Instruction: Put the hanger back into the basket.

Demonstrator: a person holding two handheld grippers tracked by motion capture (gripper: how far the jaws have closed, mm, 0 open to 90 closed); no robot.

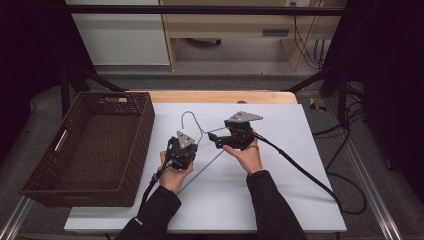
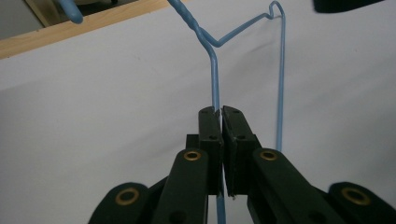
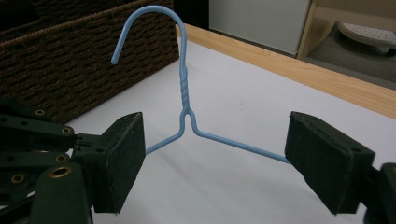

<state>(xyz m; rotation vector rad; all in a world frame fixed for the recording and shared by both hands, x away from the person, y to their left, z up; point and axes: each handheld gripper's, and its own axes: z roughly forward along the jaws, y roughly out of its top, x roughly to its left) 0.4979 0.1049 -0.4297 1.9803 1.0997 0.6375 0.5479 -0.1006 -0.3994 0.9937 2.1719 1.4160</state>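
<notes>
Hanger gripped on the left, right jaws wide at its neck.

My left hand-held gripper [image 2: 219,116] is clamped on one wire arm of the blue hanger [image 3: 184,100], pads pressed together with the wire running up between them. The hanger sits over the white sheet on the table [image 1: 220,96], just right of the wicker basket [image 1: 85,150], hook toward the far edge. My right hand-held gripper [image 3: 215,154] stands spread wide, one pad on each side of the twisted neck where the arms fork, with no pad pressing on the wire. I see both hands close together near the middle of the table.
</notes>
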